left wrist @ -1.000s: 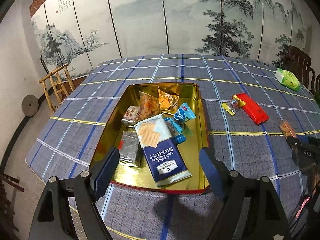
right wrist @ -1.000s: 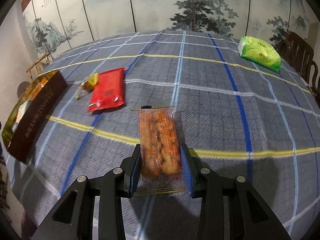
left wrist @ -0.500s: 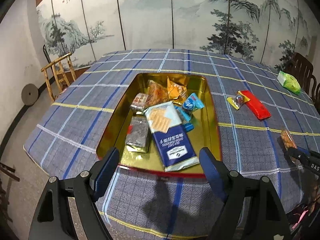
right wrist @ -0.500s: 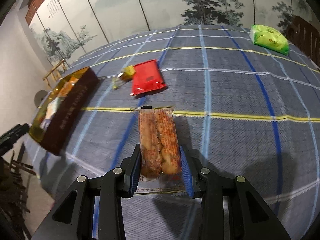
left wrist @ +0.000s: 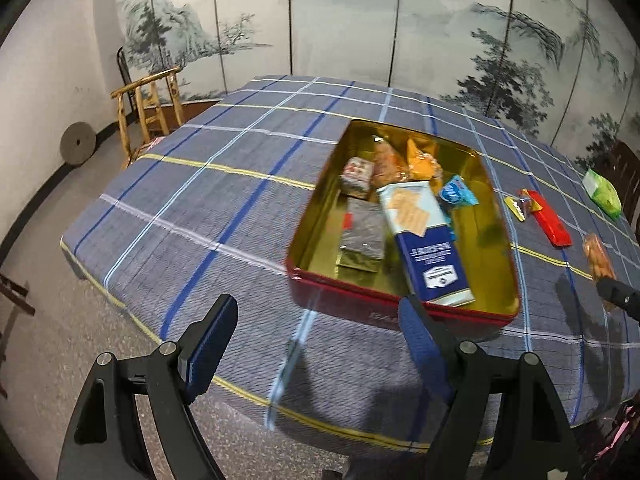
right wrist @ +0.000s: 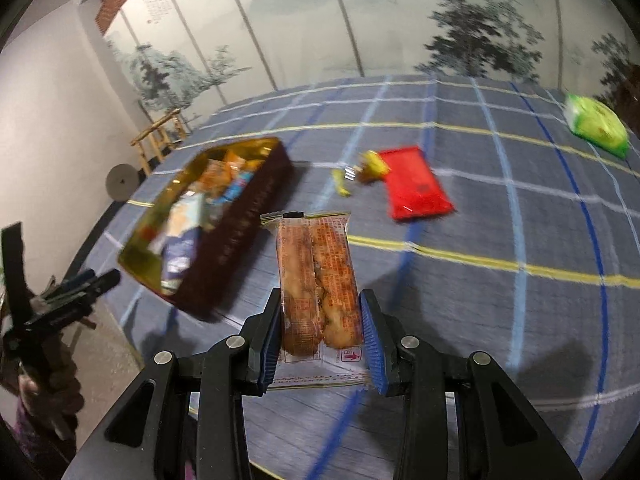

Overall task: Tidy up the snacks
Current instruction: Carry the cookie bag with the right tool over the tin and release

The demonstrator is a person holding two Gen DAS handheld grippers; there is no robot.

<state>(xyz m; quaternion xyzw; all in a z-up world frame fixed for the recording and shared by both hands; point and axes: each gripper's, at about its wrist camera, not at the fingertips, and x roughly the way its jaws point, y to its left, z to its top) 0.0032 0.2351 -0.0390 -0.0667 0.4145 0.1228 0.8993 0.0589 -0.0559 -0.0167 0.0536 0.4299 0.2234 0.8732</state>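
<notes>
While the biscuit packet (right wrist: 318, 280) sits pinched between the blue pads of the right tool (right wrist: 322, 334), lifted clear of the tabletop (right wrist: 500, 320), the tin (right wrist: 224, 240) it seems bound for lies to the left and a little farther off. The packet's long axis runs straight out from the tool, away from the holder, so I'd judge it wants carrying leftward over the tin's near right wall before being let go. The right tool is plainly the nearer one to the job; the left tool (left wrist: 316, 336) hangs with its jaws wide apart and nothing between them, near the tabletop's front edge.

The packet is clear crinkly film with orange print over two pale baked bars. The tin is rectangular with rounded corners, shiny gold inside, dark red outside, already crowded with wrapped snacks, a blue cracker box (left wrist: 428, 240) lying lengthwise among them. Farther right on the checked cloth lie a flat red packet (right wrist: 416, 188), a small yellow sweet (right wrist: 374, 166) touching it, and a puffy green bag (right wrist: 596, 126) well apart.
</notes>
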